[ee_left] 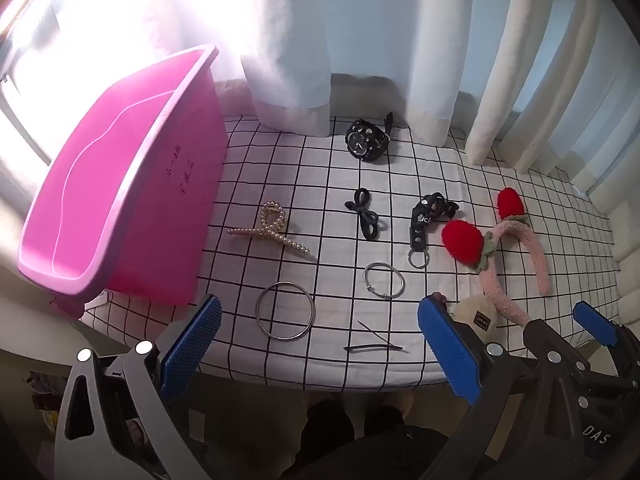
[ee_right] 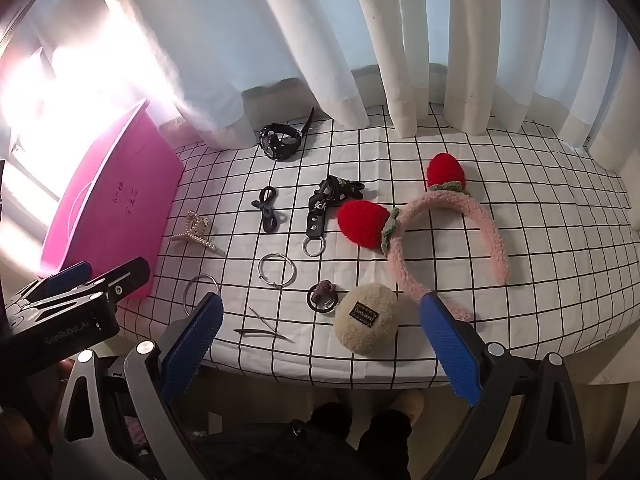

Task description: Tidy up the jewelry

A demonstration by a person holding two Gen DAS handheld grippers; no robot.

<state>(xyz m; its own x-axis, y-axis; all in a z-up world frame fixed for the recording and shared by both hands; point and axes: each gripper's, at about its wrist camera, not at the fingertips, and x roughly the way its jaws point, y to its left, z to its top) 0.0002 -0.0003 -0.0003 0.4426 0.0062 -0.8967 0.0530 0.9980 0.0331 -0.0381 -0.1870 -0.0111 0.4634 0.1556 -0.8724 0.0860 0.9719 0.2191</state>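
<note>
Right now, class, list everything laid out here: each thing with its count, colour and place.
Bin: one, pink, left.
Watch: one, black, far centre by curtains.
Pearl hair claw: one, cream, beside bin.
Hair tie: one, black, centre.
Keychain strap: one, black, centre.
Strawberry headband: one, pink and red, right.
Bangles: two, silver, near centre.
Hairpins: two, dark, near edge.
Plush puff: one, cream, near edge.
Ring hair tie: one, black and purple, beside puff.
Tablecloth: white, black grid.
Left gripper, right gripper: blue pads, open.

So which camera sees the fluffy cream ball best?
The right wrist view: the cream ball sits whole on the checked cloth, its dark label showing. In the left wrist view the left gripper's finger covers much of it.
</note>
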